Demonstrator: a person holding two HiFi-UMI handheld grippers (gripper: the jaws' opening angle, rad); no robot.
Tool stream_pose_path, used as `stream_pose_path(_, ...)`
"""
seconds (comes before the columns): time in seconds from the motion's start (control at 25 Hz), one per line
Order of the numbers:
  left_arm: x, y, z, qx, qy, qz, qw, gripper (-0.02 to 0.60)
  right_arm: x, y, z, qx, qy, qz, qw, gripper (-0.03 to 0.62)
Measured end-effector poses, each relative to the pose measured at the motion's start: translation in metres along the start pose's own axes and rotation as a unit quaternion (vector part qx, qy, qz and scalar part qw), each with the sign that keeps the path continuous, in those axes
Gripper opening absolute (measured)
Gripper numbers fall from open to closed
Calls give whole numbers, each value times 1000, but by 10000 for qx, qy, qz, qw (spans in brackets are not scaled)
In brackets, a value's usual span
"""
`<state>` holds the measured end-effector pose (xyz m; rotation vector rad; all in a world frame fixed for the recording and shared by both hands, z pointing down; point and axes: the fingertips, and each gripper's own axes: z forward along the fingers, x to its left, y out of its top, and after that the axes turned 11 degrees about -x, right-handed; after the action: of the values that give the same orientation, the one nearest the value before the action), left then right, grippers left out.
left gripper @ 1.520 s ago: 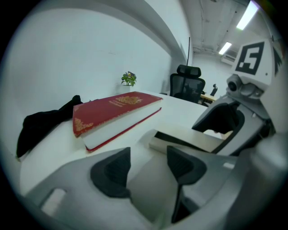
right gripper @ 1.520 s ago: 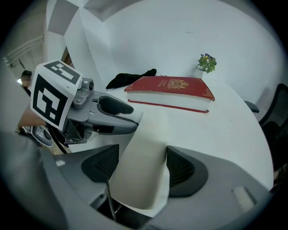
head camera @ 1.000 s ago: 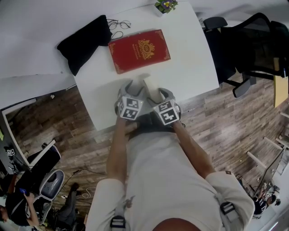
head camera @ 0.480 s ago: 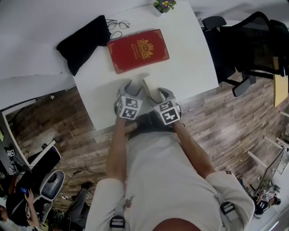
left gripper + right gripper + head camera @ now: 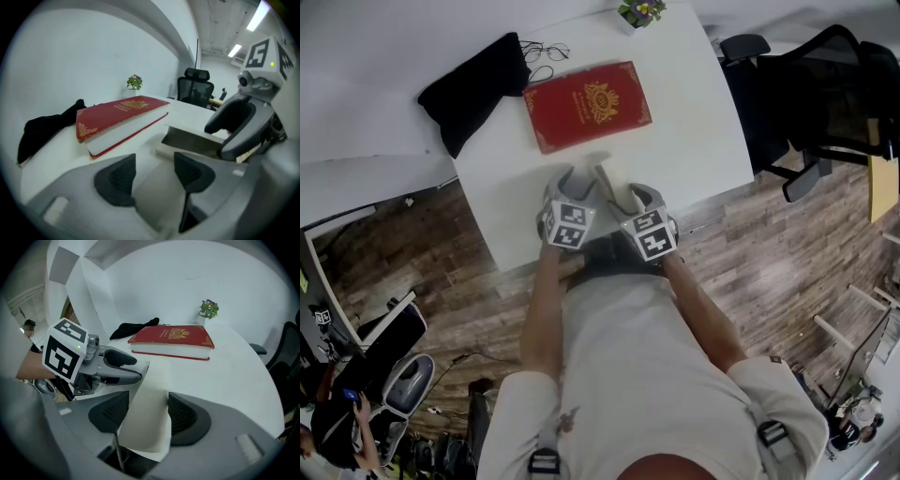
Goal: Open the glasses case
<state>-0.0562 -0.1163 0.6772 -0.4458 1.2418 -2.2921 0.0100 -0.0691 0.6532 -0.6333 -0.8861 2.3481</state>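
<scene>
A white table [image 5: 703,141] with a rounded edge stood against a curved white wall [image 5: 93,51], above a floor of brown wood planks [image 5: 769,262] laid in mixed light and dark tones. A black office chair [image 5: 825,94] with a headrest and a mesh back was parked just beside one side of the tabletop, while a grey swivel chair [image 5: 408,375] stood well apart across the floor on the other side. Overhead, long strip lights [image 5: 258,16] ran along a pale ceiling and lit the room evenly.
</scene>
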Motion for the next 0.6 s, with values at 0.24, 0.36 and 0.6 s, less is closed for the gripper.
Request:
stream_pose_path(0.24, 0, -4, 0, 43, 10, -22, 10000, 257, -1, 0, -2, -25, -7, 35, 10000, 253)
stream_pose_path(0.36, 0, -5, 1, 33, 17, -28, 10000, 256, -2, 0, -3, -63, -21, 57, 10000, 244)
stream_pose_path(0.6, 0, -1, 0, 23, 34, -17, 10000, 256, -6, 2, -3, -155, -46, 53, 9999, 232)
